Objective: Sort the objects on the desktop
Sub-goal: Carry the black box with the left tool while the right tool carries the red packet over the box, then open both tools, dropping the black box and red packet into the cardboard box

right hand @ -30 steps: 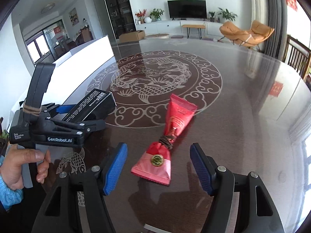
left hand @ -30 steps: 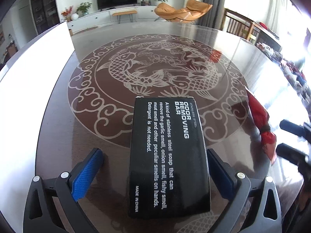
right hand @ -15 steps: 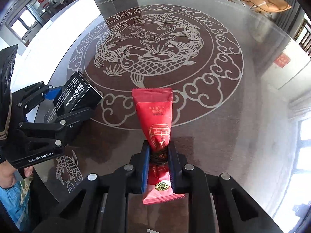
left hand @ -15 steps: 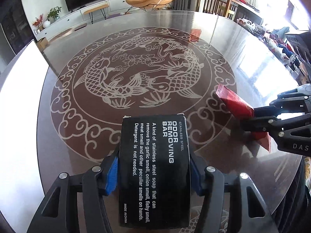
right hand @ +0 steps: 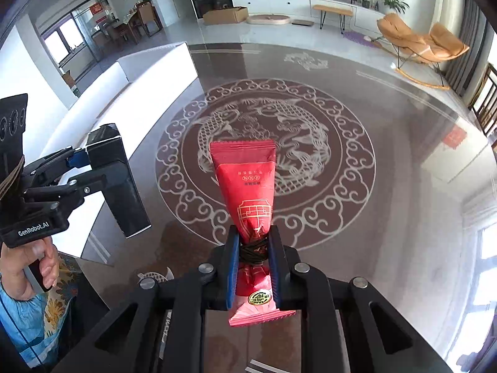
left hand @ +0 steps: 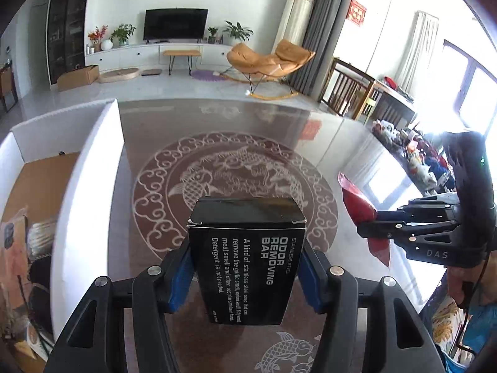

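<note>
- Since a second ago both objects have left the table (left hand: 341,143): then the jaws stood wide on either side of them as they lay on the glass, and now each is clamped and carried clear above the carp pattern.
- The left gripper (left hand: 245,275) is clenched on the black box (left hand: 248,267), its blue pads pressing the two long sides; the box's long axis runs straight out along the fingers, its far end tipped up.
- The right gripper (right hand: 254,261) is pinched almost fully closed on the red packet (right hand: 248,192) at its tied black waist, so the wide flat end juts forward and the short tail with the gold seal sits back between the jaws.
- The relation the next move seems to turn on: the white-walled carton (left hand: 90,168) lies to the left of both tools, its near wall just beside the left gripper, so the left hand is the nearer one and the box would go in first; the packet has to cross further.
- The left wrist view alone looks into the carton, showing a brown floor and some items I cannot identify; it shows the packet only edge-on.
- The right wrist view alone shows the packet's printed face and the hand (right hand: 37,264) holding the left tool, but only the carton's outer wall.
</note>
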{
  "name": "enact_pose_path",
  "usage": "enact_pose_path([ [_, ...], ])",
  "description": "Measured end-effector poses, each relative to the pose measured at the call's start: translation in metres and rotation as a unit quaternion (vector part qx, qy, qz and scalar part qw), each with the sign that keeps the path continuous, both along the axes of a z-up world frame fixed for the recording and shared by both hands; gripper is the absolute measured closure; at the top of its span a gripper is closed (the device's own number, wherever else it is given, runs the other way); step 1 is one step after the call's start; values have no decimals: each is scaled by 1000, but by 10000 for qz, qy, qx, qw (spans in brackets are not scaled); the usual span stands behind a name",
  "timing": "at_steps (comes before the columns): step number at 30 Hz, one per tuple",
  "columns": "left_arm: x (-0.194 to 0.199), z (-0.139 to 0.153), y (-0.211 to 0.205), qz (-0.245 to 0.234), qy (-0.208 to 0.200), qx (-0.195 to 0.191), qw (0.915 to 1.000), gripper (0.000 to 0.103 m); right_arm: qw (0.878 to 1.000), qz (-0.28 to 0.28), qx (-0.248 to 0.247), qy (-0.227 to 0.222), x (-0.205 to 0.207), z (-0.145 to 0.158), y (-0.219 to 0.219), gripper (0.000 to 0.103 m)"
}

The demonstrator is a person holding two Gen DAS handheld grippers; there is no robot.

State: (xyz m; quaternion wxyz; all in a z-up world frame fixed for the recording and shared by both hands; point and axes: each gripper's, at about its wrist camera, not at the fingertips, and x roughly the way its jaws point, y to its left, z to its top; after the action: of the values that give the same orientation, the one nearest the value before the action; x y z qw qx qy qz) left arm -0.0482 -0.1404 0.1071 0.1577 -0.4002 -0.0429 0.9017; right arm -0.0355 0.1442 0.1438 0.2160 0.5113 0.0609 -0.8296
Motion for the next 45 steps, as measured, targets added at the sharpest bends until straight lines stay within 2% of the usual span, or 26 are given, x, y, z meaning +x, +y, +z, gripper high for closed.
enact_pose_path([
  [7,25,75,-78,507,634,275,9963,45,9981,364,-421,278,-12,45,-59,85],
  [11,42,106,-141,981,778,131,9920,45,9915,906,-864,344,-6,80,-116,85],
  [13,47,110,-173,1271,763,-106,9889,45,9859,1236,-1077,335,-1,92,-156,85],
  [15,50,104,-202,1522,604,-361,9858,45,9778,1582,-1351,252,8,101,-198,85],
  [19,49,68,-251,1861,-22,-487,9813,45,9629,2134,-1649,-66,28,86,-279,85],
  [22,45,32,-271,1974,-513,-558,9774,45,9576,2394,-1548,-422,39,54,-330,85],
  [26,37,-8,-282,2145,-912,-711,9699,44,9602,2476,-1108,-664,42,5,-372,83],
  [27,34,-15,-285,2192,-955,-670,9687,44,9617,2469,-970,-695,40,-6,-380,76],
  [28,33,-19,-287,2245,-957,-596,9679,44,9650,2429,-755,-642,39,-15,-387,70],
  [29,33,-20,-289,2321,-915,-535,9669,40,9684,2378,-573,-479,38,-19,-390,56],
  [30,33,-19,-290,2436,-849,-521,9648,24,9700,2359,-498,-318,36,-20,-391,48],
  [31,34,-17,-292,2556,-760,-531,9623,9,9704,2351,-511,-191,37,-17,-389,45],
  [32,37,-13,-293,2650,-628,-524,9608,7,9703,2344,-594,-101,40,-13,-385,42],
  [36,48,11,-296,2912,-251,-435,9553,3,9729,2166,-731,354,34,12,-347,29],
  [37,53,18,-291,2960,-166,-375,9543,0,9732,2113,-787,454,27,15,-341,27],
  [39,62,28,-281,3008,9,-308,9532,0,9741,1993,-878,603,23,22,-325,15],
  [40,66,31,-273,3042,87,-377,9518,0,9746,1952,-879,654,21,26,-321,13],
  [43,76,33,-246,3253,190,-756,9424,0,9757,1952,-687,714,14,25,-311,12],
  [44,79,32,-238,3375,216,-803,9377,0,9759,1964,-613,727,12,25,-310,12],
  [45,81,30,-232,3596,234,-849,9290,0,9759,1971,-581,733,12,25,-308,12],
])
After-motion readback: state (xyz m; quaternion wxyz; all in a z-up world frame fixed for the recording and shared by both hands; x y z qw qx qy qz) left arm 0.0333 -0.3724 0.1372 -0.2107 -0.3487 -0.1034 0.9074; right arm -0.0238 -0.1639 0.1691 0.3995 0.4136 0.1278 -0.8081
